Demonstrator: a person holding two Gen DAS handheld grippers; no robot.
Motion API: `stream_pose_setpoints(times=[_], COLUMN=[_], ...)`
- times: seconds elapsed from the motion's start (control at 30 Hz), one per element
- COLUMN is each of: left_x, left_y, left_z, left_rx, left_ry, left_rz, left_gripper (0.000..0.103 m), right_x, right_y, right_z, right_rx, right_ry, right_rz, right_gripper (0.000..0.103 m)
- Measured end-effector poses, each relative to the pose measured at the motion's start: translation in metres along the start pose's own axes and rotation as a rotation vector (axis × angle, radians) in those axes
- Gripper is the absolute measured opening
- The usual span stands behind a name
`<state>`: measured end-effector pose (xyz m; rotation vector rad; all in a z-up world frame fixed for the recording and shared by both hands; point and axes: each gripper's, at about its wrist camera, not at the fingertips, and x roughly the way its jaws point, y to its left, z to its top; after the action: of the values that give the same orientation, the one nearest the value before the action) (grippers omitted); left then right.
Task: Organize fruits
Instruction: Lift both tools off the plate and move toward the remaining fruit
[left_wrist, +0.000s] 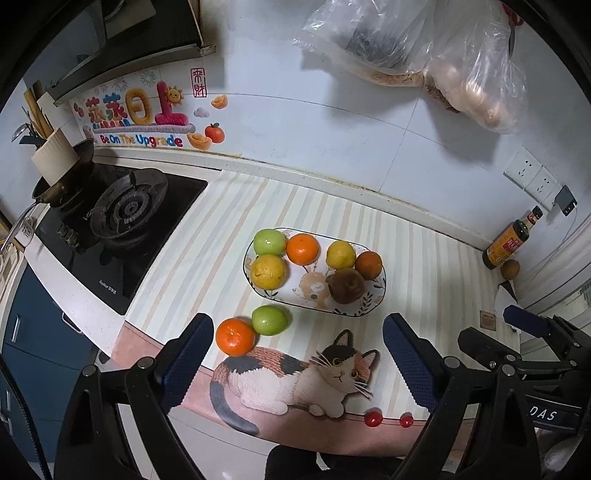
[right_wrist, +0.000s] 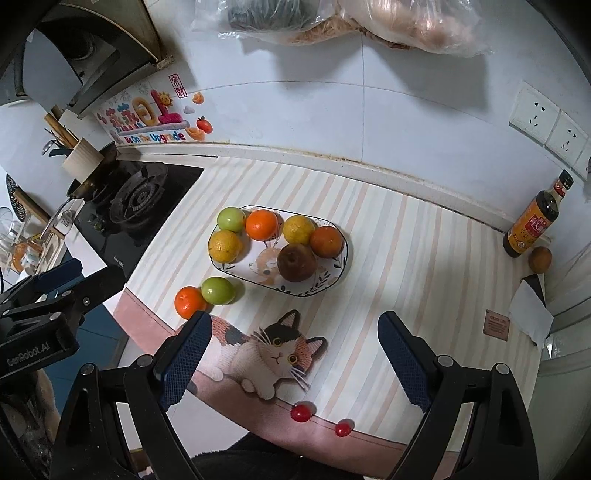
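Note:
An oval patterned plate (left_wrist: 369, 308) (right_wrist: 325, 284) on the striped mat holds several fruits: a green apple (left_wrist: 269, 242), an orange (left_wrist: 303, 249), two yellow citrus (left_wrist: 268, 272), a dark orange (left_wrist: 368, 264) and a brown fruit (left_wrist: 346, 285). On the mat in front of the plate lie an orange (left_wrist: 235, 336) (right_wrist: 190, 302) and a green apple (left_wrist: 269, 320) (right_wrist: 218, 290), touching. Two small red cherry tomatoes (left_wrist: 373, 418) (right_wrist: 301, 412) lie at the mat's front edge. My left gripper (left_wrist: 299, 354) is open and empty, above the cat picture. My right gripper (right_wrist: 295, 354) is open and empty.
A gas stove (left_wrist: 125, 210) with a pot stands at the left. A sauce bottle (left_wrist: 511, 238) (right_wrist: 535, 221) and a brown fruit (right_wrist: 540, 259) stand at the right corner. Plastic bags (left_wrist: 424, 44) hang on the wall. The right gripper's body shows at the left wrist view's right (left_wrist: 535, 354).

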<state>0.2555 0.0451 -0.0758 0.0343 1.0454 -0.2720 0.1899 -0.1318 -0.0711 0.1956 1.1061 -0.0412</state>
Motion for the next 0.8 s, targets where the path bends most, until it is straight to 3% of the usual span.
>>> stream_pose_setpoints(times=[0.2,0.23,0.3,0.4,0.53,0.7,0.8], left_x=[0.011,0.017,0.026,0.049,0.091,0.14,0.167], left_y=[0.005,0.009,0.016,0.037,0.071,0.103,0.119], left_z=[0.001,0.002,0.004,0.006,0.0,-0.02,-0.034], left_rx=[-0.017,-0.023,-0.025,-0.032,-0.068,-0.116,-0.141], left_ry=[0.018,0.023,0.014,0.003,0.069,0.171,0.239], left_rz=[0.012,0.025,0.074,0.214,0.33,0.401,0.413], left_gripper=[0.095,0.102,0.103,0.103,0.103,0.103,0.103], right_x=[0.015,0.021,0.037,0.068,0.128,0.222,0.276], right_y=[-0.007,-0.009,-0.011,-0.008,0.01,0.048,0.066], right_z=[0.005,0.007,0.011,0.016,0.022,0.027,0.025], right_rx=[0.04,0.049,0.07,0.088,0.102,0.103,0.122], right_ry=[0.022,0.032,0.052,0.097,0.181,0.301,0.384], right_rz=[0.017,0.023,0.049,0.107,0.193,0.254,0.267], right_gripper=[0.093,0.093,0.093,0.093,0.093,0.093,0.085])
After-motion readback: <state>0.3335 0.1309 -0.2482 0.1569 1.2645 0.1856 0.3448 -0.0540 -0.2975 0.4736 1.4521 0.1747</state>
